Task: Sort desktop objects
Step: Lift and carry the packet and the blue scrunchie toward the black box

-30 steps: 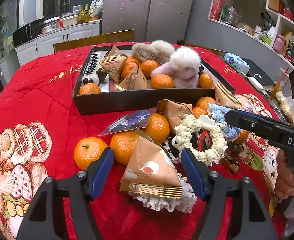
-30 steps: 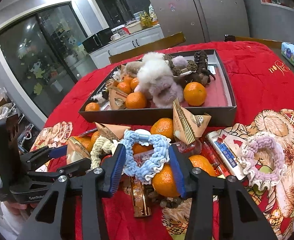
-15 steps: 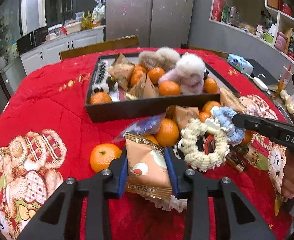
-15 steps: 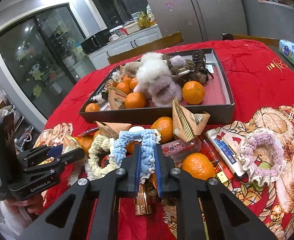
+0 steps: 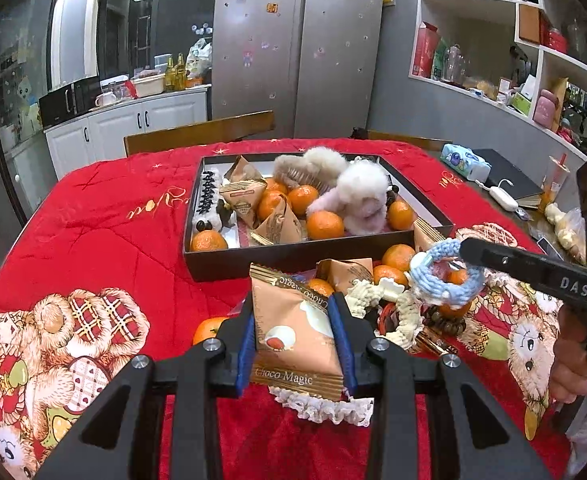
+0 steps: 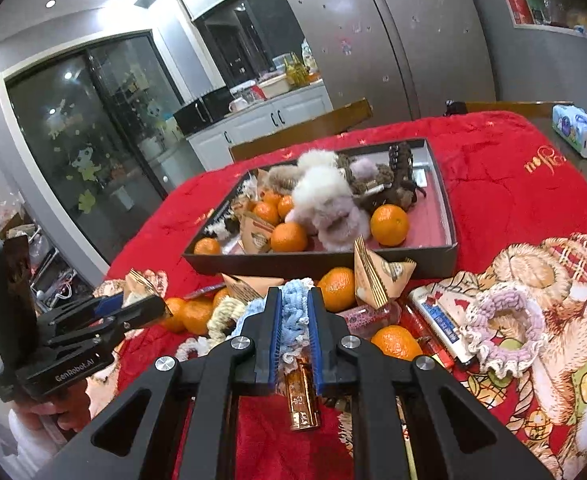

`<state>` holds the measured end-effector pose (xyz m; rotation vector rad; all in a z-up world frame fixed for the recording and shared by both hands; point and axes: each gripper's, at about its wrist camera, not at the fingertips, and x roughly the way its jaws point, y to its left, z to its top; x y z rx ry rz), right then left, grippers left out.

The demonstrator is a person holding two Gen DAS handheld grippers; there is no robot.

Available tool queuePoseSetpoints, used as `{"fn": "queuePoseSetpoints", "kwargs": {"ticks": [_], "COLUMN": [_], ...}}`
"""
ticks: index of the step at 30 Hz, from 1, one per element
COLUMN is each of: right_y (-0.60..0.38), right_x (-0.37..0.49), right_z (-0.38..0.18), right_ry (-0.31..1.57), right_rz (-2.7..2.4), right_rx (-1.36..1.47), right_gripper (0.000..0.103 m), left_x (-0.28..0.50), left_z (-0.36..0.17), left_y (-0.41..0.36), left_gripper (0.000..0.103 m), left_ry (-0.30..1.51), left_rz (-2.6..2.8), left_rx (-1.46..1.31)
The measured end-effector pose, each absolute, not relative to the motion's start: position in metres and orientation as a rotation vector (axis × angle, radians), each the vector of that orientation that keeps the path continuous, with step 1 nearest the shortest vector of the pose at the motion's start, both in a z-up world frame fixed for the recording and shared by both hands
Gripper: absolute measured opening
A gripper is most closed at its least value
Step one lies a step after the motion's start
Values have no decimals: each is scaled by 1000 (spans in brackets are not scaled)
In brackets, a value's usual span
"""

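Observation:
My left gripper (image 5: 295,336) is shut on an orange Choco Magic snack packet (image 5: 293,332) and holds it raised above the red cloth. My right gripper (image 6: 295,334) is shut on a light blue crocheted scrunchie (image 6: 295,312), lifted off the pile; the scrunchie also shows in the left wrist view (image 5: 445,276). The dark tray (image 5: 293,254) behind holds oranges, triangular packets, fluffy scrunchies and hair clips. It also shows in the right wrist view (image 6: 449,216).
Loose on the cloth before the tray lie oranges (image 6: 337,288), a cream scrunchie (image 5: 405,312), a lilac scrunchie (image 6: 501,332), a triangular packet (image 6: 377,276), tubes (image 6: 437,320) and a gold lighter (image 6: 303,404). A white lace scrunchie (image 5: 325,406) lies under the left gripper.
Both grippers went from open to shut, the left on the snack packet, the right on the blue scrunchie. Both have since lifted their objects off the pile.

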<state>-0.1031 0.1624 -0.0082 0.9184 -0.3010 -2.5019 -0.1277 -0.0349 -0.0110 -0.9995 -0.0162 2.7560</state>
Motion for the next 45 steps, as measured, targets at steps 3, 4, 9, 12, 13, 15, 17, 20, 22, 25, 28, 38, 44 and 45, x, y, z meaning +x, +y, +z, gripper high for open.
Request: {"fn": "queuePoseSetpoints", "kwargs": {"ticks": [3,4,9,12,13,15,17,20,22,25,28,38,44,45], "right_y": [166,167,170,171,170,169,171,172,172,174,167,164,168,169], "right_x": [-100,-99,-102,-103,-102,-97,-86,-68,-62,-54,-50,-72,-73,-72], "right_z": [-3,-2,-2,-4,-4,-5,-9,-22,-32,-38,-41,-68,-73,-73], "right_ry": [-301,-303,-310,-334,-316,-290,-275,-192,-193,-240,-193,-180,-233,-247], "right_rz": [-2534,-2540,-2526,-2485,-2478,-2469,-2472,-2507,-2501,-2455,-2468,-2464,-2433,-2429], "right_rx": [880,875,884,917,922,929,923,946,993,998,985,1137,1158,1156], "right_gripper": [14,14,17,23,25,30,35,42,42,38,38,34,27,25], "left_x": [-129,-130,-129,-126,-125,-121,-111,-93,-83,-73,-65,-60,-66,-67], "left_z": [-14,-16,-20,-20,-20,-19,-16,-21,-24,-27,-33,-44,-49,-50], "left_y": [-33,-33,-27,-23,-21,-16,-9,-1,-2,-14,-21,-21,-25,-26], "left_gripper": [35,35,35,35,35,35,35,35,35,35,35,35,35,35], "left_ry": [-5,-5,9,13,13,19,23,68,66,-29,-63,-4,-42,-47], "left_rz": [2769,2772,2773,2759,2754,2739,2713,2695,2673,2670,2708,2734,2716,2715], "left_rx": [-1005,-1009,-1007,-998,-996,-994,-974,-971,-990,-1014,-986,-958,-1001,-1006]}}
